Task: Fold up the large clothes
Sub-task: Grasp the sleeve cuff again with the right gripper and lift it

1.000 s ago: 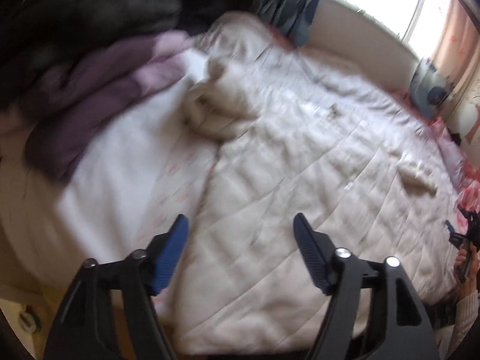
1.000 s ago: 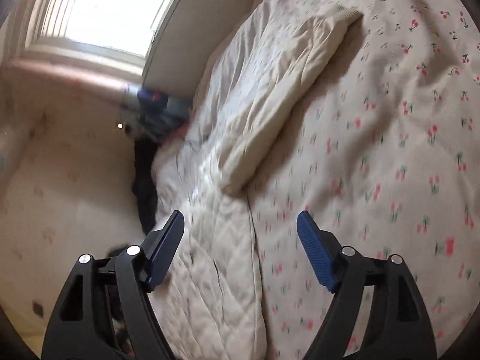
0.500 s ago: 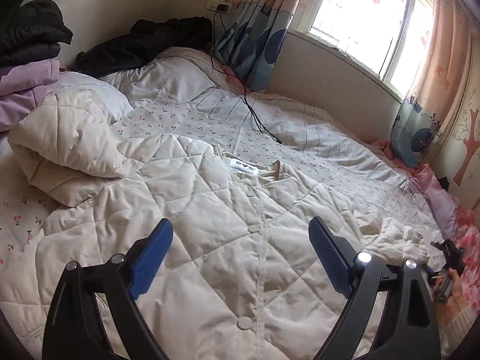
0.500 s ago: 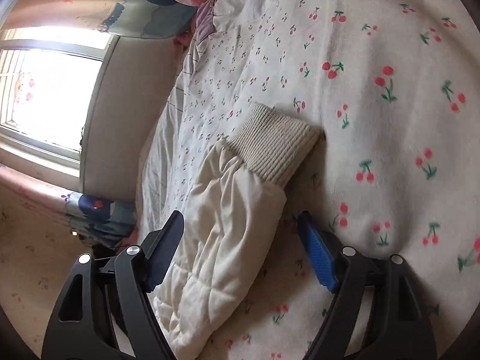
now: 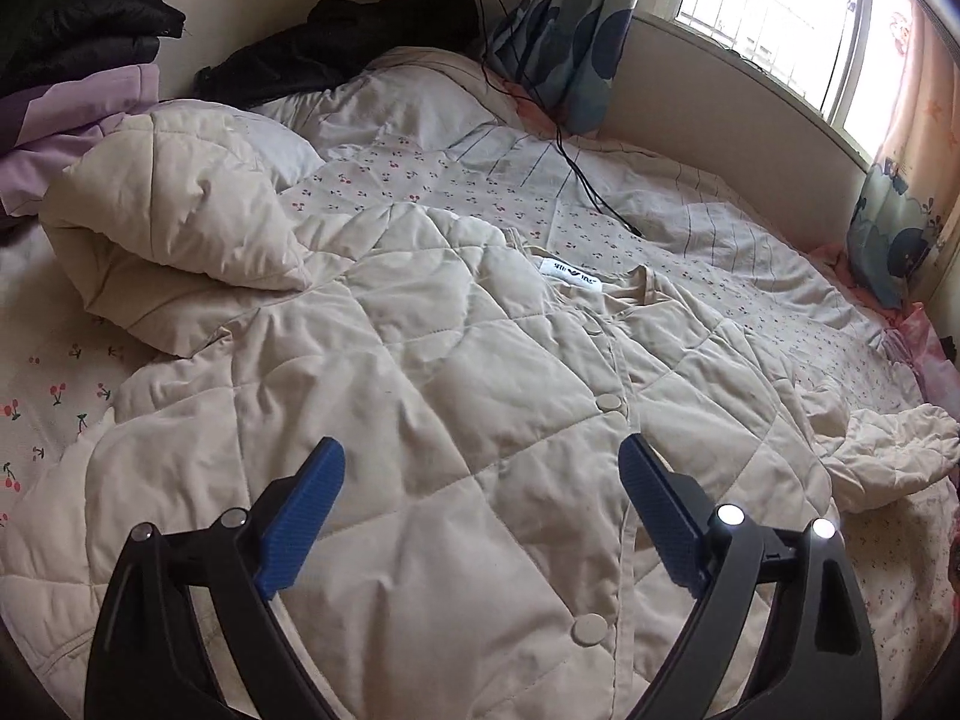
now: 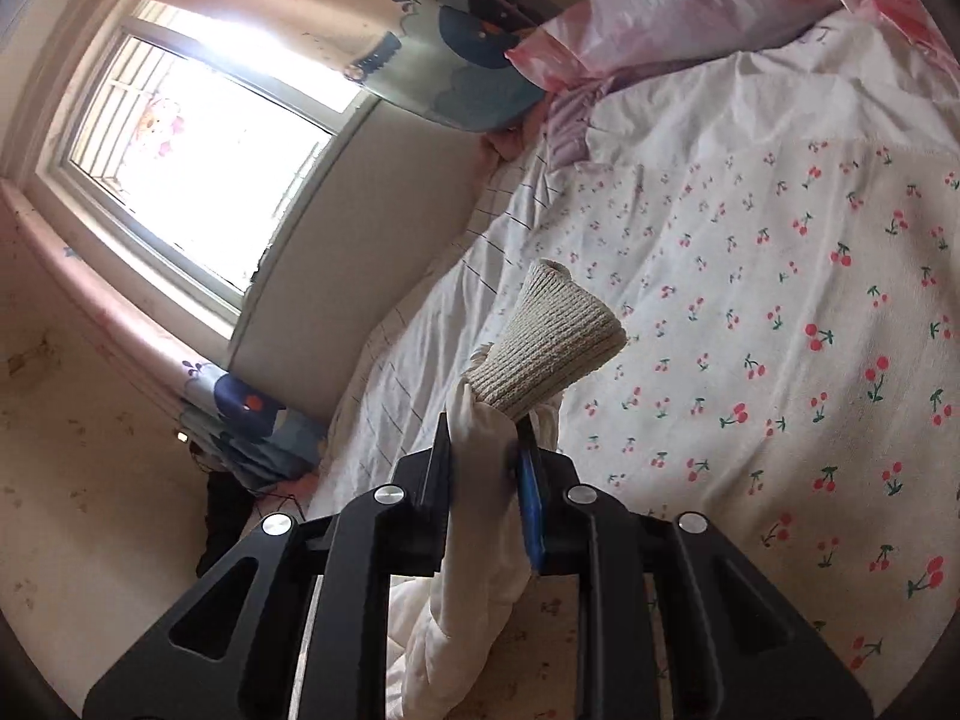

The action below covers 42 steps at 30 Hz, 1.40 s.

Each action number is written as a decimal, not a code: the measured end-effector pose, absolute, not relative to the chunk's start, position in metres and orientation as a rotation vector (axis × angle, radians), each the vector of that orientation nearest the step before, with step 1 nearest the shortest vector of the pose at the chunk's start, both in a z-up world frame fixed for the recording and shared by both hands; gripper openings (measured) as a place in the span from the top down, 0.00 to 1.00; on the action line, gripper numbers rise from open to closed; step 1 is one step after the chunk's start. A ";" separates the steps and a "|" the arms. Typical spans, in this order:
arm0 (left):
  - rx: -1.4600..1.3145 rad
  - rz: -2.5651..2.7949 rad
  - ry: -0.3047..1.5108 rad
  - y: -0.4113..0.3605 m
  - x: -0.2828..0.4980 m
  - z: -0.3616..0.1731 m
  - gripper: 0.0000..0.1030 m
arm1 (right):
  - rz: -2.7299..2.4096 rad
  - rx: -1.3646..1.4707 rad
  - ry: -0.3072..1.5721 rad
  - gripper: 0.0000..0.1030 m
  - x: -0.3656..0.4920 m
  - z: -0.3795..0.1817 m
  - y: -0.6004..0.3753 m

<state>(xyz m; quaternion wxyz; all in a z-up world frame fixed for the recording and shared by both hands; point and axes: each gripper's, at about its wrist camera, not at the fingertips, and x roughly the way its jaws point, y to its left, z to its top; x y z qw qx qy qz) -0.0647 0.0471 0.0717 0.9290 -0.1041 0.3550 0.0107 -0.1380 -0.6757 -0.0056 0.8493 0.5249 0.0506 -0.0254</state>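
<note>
Cream quilted fabric fills the left wrist view: a padded jacket (image 5: pixel 456 396) lies front-up on the bed (image 5: pixel 750 252), snapped shut down the middle, its white neck label pointing toward the far wall. One sleeve (image 5: pixel 174 234) is doubled back in a puffy fold at the jacket's upper left; the other trails off to the right edge of the garment. The left gripper (image 5: pixel 480 480) hangs over the lower front of the jacket with its blue pads spread wide and nothing between them; its jaws have just been opening. In the right wrist view, the right gripper (image 6: pixel 486 456) has just been closing and now pinches the end of a sleeve just below its ribbed cuff (image 6: pixel 552 348), which sticks up past the fingertips and is lifted off the cherry-print sheet (image 6: pixel 780 300). White sleeve fabric hangs down between the black jaws. Around the bed are a pink pillow (image 6: pixel 660 12) by the curtain (image 6: pixel 468 54), a bright window (image 6: pixel 192 162), a black cable (image 5: pixel 576 162) running across the sheet from the wall socket, and dark and purple clothes (image 5: pixel 78 84) piled at the far left.
</note>
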 end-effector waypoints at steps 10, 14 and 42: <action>-0.135 0.010 0.708 0.032 -0.069 0.077 0.14 | -0.024 1.155 0.047 0.82 -0.145 0.015 -0.658; -0.133 0.010 0.706 0.030 -0.071 0.079 0.14 | 0.019 1.146 0.025 0.82 -0.137 0.032 -0.645; -0.255 0.096 0.630 0.084 -0.081 0.109 0.07 | 0.466 0.978 0.092 0.82 -0.043 0.155 -0.412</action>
